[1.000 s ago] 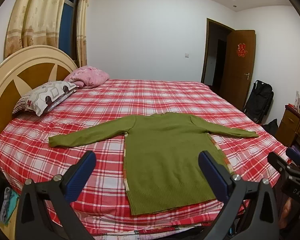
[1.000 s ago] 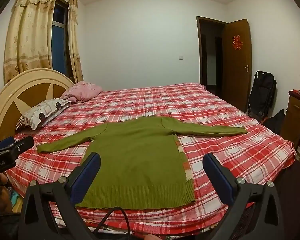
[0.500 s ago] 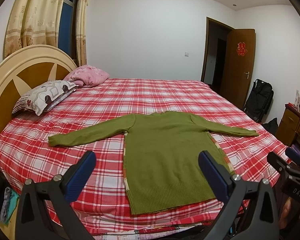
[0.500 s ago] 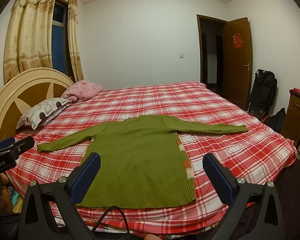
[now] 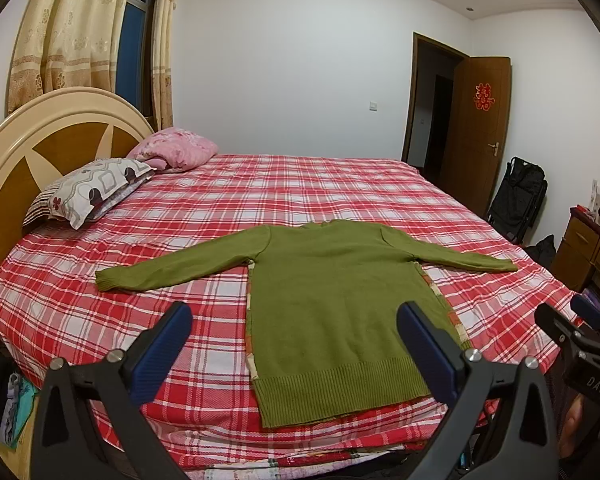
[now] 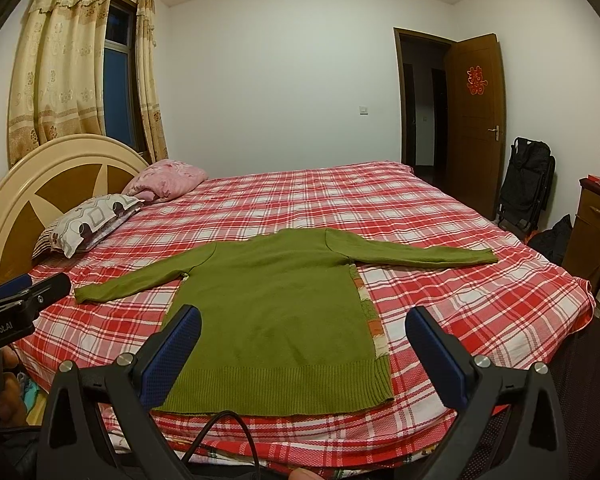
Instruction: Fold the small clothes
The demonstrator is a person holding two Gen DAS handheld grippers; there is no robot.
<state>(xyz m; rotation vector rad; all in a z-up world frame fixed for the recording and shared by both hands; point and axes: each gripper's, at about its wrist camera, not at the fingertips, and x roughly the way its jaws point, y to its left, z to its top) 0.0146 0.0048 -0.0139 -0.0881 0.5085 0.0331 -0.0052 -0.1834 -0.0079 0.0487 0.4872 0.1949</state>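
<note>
Green sweater (image 5: 332, 304) flat on bed (image 5: 260, 196), back up, both sleeves out sideways, hem toward near edge, collar toward far side. Lying on red-white plaid sheet (image 6: 440, 216); strip of patterned fabric peeking out along both side seams. Left hand-held gripper (image 5: 296, 344) above near bed edge, fingers spread wide, nothing between them, clear of cloth. In left view: left finger (image 5: 160, 354) over bare sheet beside sweater's left seam, right finger (image 5: 428, 350) over lower right corner near hem. Right hand-held gripper (image 6: 304, 352) likewise spread, empty, not touching. In right view: left finger (image 6: 170, 358) over lower left hem corner, right finger (image 6: 438, 358) over bare sheet just right of sweater. Sweater body mostly framed between each pair of fingers, ahead of and below them. Left sleeve cuff (image 5: 108, 280) well left of left hand-held gripper; right cuff (image 6: 486, 257) far right, near bed edge. Each hand-held gripper's tip visible at edge of other's view. Pillow (image 5: 88, 190) and pink bundle (image 5: 176, 152) at headboard (image 5: 28, 140), well apart from sweater. Cable (image 6: 220, 436) looping under right hand-held gripper.
</note>
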